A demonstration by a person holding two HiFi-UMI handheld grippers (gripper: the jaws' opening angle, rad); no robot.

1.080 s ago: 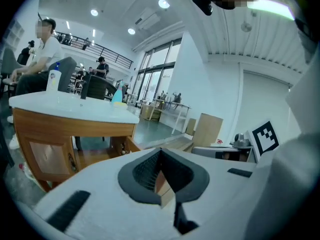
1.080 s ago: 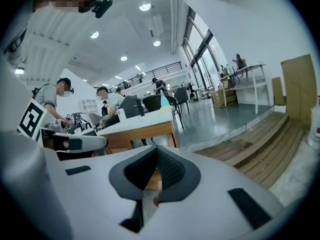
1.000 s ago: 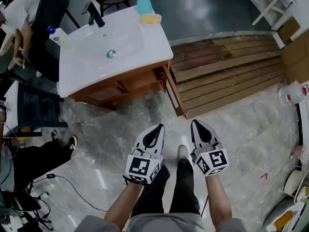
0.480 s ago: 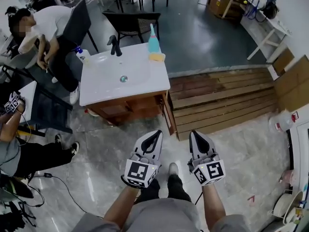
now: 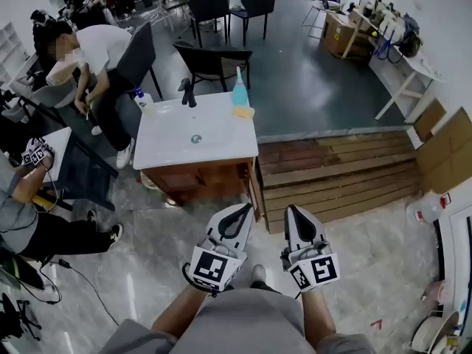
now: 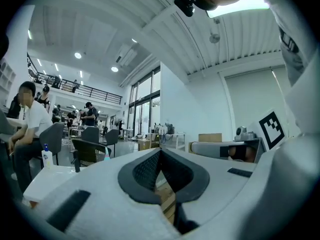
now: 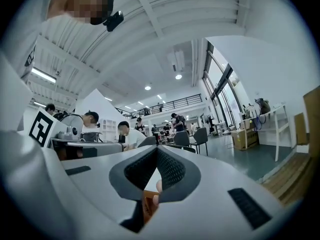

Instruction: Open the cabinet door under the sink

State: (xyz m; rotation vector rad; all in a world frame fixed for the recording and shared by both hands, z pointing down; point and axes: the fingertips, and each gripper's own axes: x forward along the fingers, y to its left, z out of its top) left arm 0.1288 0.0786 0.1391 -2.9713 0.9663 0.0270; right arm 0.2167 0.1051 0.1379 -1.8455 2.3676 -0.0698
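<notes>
My left tool and right tool are white, with black-and-white square markers. At twelve o'clock, a white sink tops a reddish-brown cabinet, which carries a turquoise bottle and a yellow sponge.

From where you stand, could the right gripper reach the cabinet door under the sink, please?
Probably not yet: the right gripper hangs well short of the cabinet, with a stretch of floor between. Nothing blocks the way.

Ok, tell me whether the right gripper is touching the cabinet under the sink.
Apart. The head view shows open floor between the right gripper and the cabinet.
</notes>
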